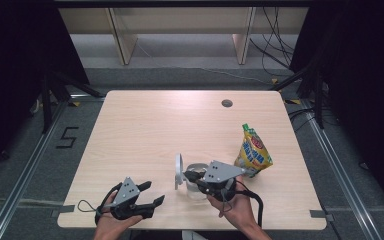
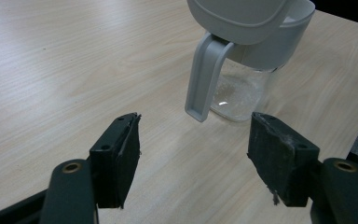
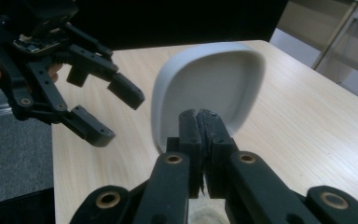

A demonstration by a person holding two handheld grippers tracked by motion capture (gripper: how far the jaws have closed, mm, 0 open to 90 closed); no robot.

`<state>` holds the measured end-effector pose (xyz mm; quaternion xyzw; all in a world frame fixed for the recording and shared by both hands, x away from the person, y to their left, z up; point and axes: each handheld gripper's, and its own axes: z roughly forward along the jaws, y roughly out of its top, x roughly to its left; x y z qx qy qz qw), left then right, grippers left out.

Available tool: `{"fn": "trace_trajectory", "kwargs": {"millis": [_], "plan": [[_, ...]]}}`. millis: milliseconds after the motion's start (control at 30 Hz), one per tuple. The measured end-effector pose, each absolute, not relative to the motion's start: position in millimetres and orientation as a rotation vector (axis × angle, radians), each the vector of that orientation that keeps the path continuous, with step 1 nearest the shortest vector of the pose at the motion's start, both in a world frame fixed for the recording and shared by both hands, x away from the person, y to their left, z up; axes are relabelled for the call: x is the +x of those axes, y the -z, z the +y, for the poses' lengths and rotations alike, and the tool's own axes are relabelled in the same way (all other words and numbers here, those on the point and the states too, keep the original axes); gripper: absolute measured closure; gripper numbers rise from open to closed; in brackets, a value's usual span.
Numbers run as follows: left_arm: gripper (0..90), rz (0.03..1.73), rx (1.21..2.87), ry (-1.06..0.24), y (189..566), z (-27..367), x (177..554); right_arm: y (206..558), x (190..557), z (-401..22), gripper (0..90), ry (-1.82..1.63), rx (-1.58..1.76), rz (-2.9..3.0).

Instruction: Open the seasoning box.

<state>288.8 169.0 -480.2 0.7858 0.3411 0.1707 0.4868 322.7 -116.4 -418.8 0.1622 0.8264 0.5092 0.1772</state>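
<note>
Beside the jug [image 1: 196,181], left tool [image 1: 149,194] spread wide, right tool [image 1: 190,175] closed above its rim.

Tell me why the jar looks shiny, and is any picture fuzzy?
In the left gripper view a bright glint sits on the clear jar where light bounces off it. In the right gripper view the shut right claw up close looks soft and dark. In the high view the edges are black while the table is evenly lit.

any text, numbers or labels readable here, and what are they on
"5" - marked in dark tape on the grey floor, left of the table.
Snack bag - yellow, with a red logo and print, too small and blurred to read.
Pitcher - no lettering visible.
</note>
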Motion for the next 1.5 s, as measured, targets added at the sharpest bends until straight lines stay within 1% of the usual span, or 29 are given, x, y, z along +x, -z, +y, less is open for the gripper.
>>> {"fn": "trace_trajectory", "kwargs": {"millis": [233, 333, 433, 467, 500, 533, 567, 600, 667, 833, 867, 933, 1067, 1333, 1400, 1433, 1500], "plan": [[32.2, 0.865, 1.9, -0.408, 480, 167, 290, 422, 322, -141, 84.4, -1.437, 0.522, 2.301], [31.3, 0.861, 1.897, -0.403, 480, 166, 291, 426, 318, -156, 80.4, -1.432, 0.602, 2.281], [30.6, 0.854, 1.914, -0.412, 480, 165, 292, 427, 316, -168, 77.1, -1.408, 0.585, 2.252], [30.5, 0.85, 1.91, -0.401, 480, 164, 293, 428, 314, -174, 74.8, -1.397, 0.584, 2.248], [30.4, 0.827, 1.919, -0.416, 480, 164, 294, 429, 311, -179, 73.0, -1.395, 0.624, 2.24], [29.7, 0.856, 1.9, -0.4, 481, 162, 292, 430, 309, -183, 72.5, -1.385, 0.62, 2.225], [28.2, 0.84, 1.913, -0.415, 480, 163, 293, 431, 306, -188, 71.6, -1.375, 0.629, 2.213], [27.6, 0.86, 1.903, -0.409, 481, 162, 293, 433, 302, -195, 68.7, -1.357, 0.635, 2.21], [26.5, 0.869, 1.894, -0.408, 481, 162, 293, 435, 298, -203, 66.1, -1.359, 0.664, 2.192], [21.0, 0.87, 1.885, -0.416, 480, 162, 293, 441, 290, -222, 57.7, -1.348, 0.727, 2.163], [19.9, 0.842, 1.905, -0.433, 479, 163, 294, 441, 289, -227, 54.6, -1.331, 0.733, 2.168], [18.2, 0.857, 1.898, -0.427, 479, 162, 293, 442, 287, -234, 50.7, -1.333, 0.774, 2.15], [17.5, 0.875, 1.879, -0.42, 479, 162, 293, 445, 284, -247, 44.0, -1.337, 0.854, 2.127], [16.3, 0.872, 1.885, -0.416, 479, 161, 293, 448, 279, -270, 42.0, -1.331, 0.975, 2.062], [16.0, 0.848, 1.903, -0.427, 479, 162, 294, 449, 277, -274, 41.9, -1.336, 1.007, 2.047], [15.9, 0.875, 1.892, -0.416, 479, 161, 292, 449, 275, -277, 41.6, -1.316, 1.008, 2.031], [15.7, 0.88, 1.892, -0.419, 480, 160, 292, 450, 275, -282, 38.2, -1.307, 1.01, 2.024]]}}
